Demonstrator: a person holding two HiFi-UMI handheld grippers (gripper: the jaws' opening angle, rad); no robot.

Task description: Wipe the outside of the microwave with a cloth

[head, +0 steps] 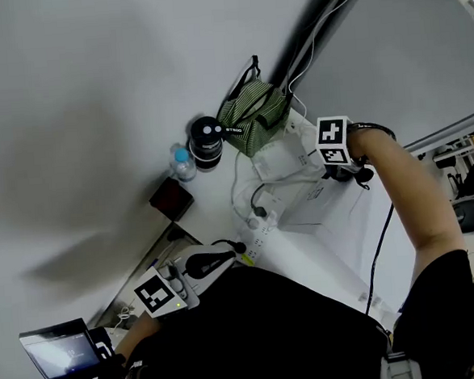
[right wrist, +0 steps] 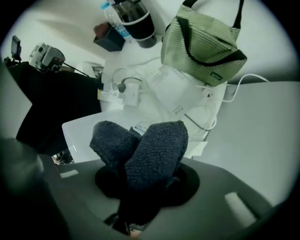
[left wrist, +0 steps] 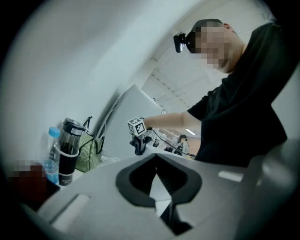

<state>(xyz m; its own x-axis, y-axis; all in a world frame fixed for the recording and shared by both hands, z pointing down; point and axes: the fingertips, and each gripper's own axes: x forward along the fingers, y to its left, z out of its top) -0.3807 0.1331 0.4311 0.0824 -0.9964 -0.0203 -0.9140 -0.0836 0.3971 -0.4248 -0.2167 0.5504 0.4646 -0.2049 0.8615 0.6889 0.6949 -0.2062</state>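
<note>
While the right hand-held gripper has its jaws clamped on a dark blue, nubby cloth, the folded cloth bulges out in two lobes in front of the jaws, above the white, round-cornered top of the microwave; whether the cloth touches that surface cannot be told. From the head view, this hand-held gripper is reached out far from the body on an outstretched arm, its marker cube facing up. Nearer the person's black-shirted body, the left hand-held gripper is held low and well apart from the other one; its own view shows the two jaws meeting at their tips with nothing between them. Beyond the cloth on the white counter lies a flat white packet, with white cables looping around it. At the far side stands a green striped bag with black handles. Left of it stands a black tumbler, then a water bottle with a blue cap, then a dark red box.
</note>
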